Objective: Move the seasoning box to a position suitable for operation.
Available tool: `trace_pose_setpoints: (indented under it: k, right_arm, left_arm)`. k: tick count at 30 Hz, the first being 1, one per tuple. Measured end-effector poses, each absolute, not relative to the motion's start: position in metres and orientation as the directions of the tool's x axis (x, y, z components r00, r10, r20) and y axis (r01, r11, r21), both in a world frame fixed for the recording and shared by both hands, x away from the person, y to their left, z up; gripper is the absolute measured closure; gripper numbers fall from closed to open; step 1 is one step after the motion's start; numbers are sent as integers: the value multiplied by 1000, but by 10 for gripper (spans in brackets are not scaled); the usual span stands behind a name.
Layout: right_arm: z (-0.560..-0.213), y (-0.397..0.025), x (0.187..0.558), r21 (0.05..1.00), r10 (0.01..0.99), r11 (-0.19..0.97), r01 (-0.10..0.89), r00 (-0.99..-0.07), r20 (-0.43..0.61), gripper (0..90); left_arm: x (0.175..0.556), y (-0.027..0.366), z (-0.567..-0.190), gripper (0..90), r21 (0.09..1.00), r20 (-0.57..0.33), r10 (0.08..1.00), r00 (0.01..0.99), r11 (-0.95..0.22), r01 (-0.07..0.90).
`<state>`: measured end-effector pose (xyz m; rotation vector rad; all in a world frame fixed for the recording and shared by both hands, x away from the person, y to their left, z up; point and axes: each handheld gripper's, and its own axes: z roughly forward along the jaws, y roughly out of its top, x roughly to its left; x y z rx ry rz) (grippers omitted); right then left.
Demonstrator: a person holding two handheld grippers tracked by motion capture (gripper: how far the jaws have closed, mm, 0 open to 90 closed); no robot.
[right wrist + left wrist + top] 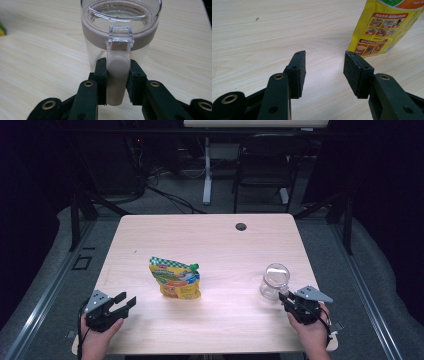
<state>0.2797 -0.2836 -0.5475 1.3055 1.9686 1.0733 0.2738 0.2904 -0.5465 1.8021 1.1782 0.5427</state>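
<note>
A clear plastic jug (274, 281) with a beige band and beige handle (117, 75) stands upright on the wooden table (220, 245) at the right. My right gripper (291, 301) is shut on that handle, jaws pressed on both sides of it (117, 81). A yellow food pouch (175, 278) with a green cap stands near the table's middle; its lower corner shows in the left gripper view (384, 27). My left gripper (124, 303) rests at the front left, open, nothing between its jaws (324, 71), a short way from the pouch.
A round cable hole (241, 226) sits near the table's far edge. Beyond the table stand a dark chair (265, 165) and a white desk leg (207, 170). Bare wood lies between pouch and jug.
</note>
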Motion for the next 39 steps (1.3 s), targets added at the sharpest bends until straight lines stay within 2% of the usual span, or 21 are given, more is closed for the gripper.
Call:
trace_pose_setpoints:
  k: [10, 24, 30, 35, 39]
  right_arm:
    - [-548, -254, 272, 842, 823, 310, 441, -568, -6, 728]
    - [-549, -233, 263, 843, 640, 400, 359, -768, 23, 727]
    - [-549, -235, 262, 846, 663, 384, 370, -748, 26, 712]
    - [-549, -247, 266, 855, 733, 328, 403, -679, 40, 688]
    - [-549, -249, 267, 856, 782, 323, 404, -624, -1, 686]
  left_arm:
    - [277, 286, -546, 527, 854, -97, 880, 466, -167, 493]
    - [277, 287, -546, 527, 855, -97, 881, 462, -164, 492]
    - [277, 288, -547, 523, 855, -101, 884, 456, -157, 495]
    - [278, 289, -547, 522, 853, -103, 886, 452, -156, 499]
    - [278, 288, -547, 522, 852, -102, 886, 452, -156, 499]
